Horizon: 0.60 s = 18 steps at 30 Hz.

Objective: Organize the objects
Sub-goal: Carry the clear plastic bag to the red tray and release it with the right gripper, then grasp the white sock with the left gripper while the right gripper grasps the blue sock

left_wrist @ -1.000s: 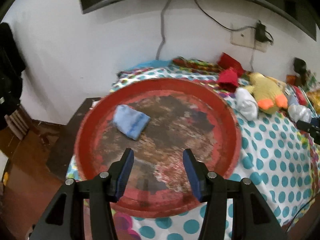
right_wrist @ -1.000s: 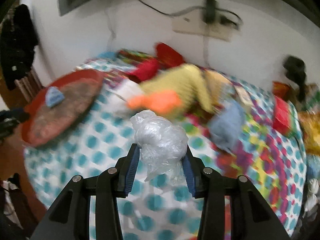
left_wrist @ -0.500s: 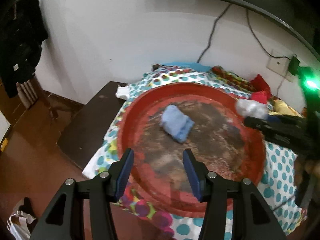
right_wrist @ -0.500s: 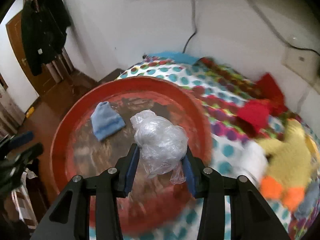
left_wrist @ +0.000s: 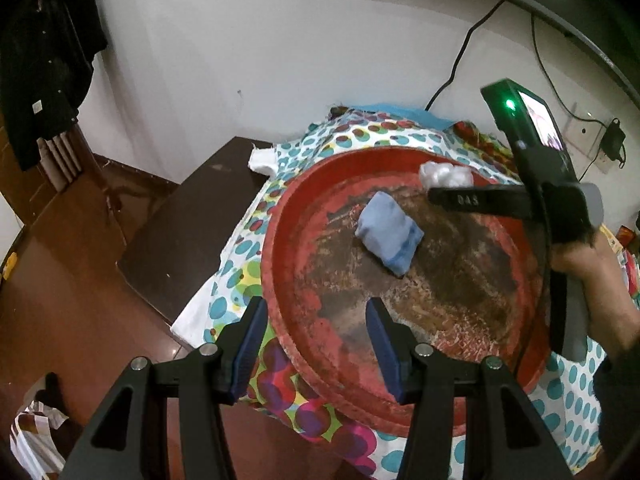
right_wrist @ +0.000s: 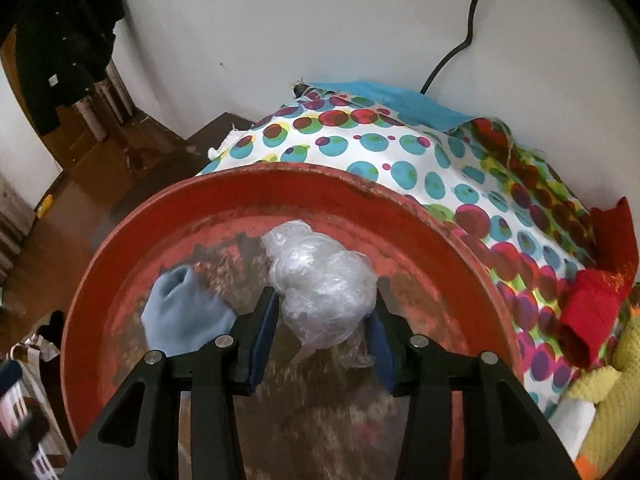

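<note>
Our left gripper [left_wrist: 314, 334] is wide open and empty over the red tray [left_wrist: 280, 280] near rim; blue cloth [left_wrist: 388, 236] lies mid-tray; our right gripper [right_wrist: 324, 328] is opening around the crumpled plastic bag [right_wrist: 320, 276] above the tray

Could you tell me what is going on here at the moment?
A person with a gripper in each hand is gathering things into a worn red tray on a spotted cloth. The right gripper is over the tray with a crumpled plastic bag between its opening jaws. A blue cloth already lies inside. The left gripper hovers open at the tray's near rim.
</note>
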{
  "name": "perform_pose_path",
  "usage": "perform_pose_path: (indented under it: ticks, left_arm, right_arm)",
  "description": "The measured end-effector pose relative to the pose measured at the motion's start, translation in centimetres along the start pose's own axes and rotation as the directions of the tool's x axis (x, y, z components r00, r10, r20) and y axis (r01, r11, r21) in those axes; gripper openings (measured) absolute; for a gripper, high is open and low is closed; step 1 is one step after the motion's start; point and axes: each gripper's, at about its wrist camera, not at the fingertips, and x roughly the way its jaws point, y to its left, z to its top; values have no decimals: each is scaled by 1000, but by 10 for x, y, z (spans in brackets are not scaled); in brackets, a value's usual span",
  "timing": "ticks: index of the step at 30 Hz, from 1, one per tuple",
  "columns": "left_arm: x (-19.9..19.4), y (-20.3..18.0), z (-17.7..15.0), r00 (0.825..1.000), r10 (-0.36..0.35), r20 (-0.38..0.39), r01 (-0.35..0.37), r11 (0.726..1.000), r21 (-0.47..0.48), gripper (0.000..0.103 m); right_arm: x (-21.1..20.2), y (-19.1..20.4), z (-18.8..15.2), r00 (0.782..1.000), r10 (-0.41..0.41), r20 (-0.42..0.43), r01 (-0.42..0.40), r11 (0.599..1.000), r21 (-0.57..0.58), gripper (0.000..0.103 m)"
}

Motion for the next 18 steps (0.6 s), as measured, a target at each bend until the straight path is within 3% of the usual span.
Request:
perform_pose_path:
  ticks: [1,2,9,15,18]
  left_arm:
    - [2,-1,-1,1000,-3,-9,3,1000,-1,52]
    - [3,-1,-1,1000,-9,-15,8,1000,-4,52]
    - [2,-18,-4,998,-65,-13,65,997,27,52]
    - [3,-46,-12,995,-94,-41,97,992,83,52]
    - [1,-64,-19,993,-114,-38,119,983,137,52]
  right_arm:
    - [1,-2,0,1000,-5,-4,5,1000,9,59]
    - [-1,-3,-2,1000,-11,1,11,1000,18,61]
    - [-42,-23,-30,998,-16,55,13,999,52,62]
    - [-106,-61,-83,990,-30,137,17,995,96,64]
    - [-139,-100,-122,985,-57,164,33,989,146,65]
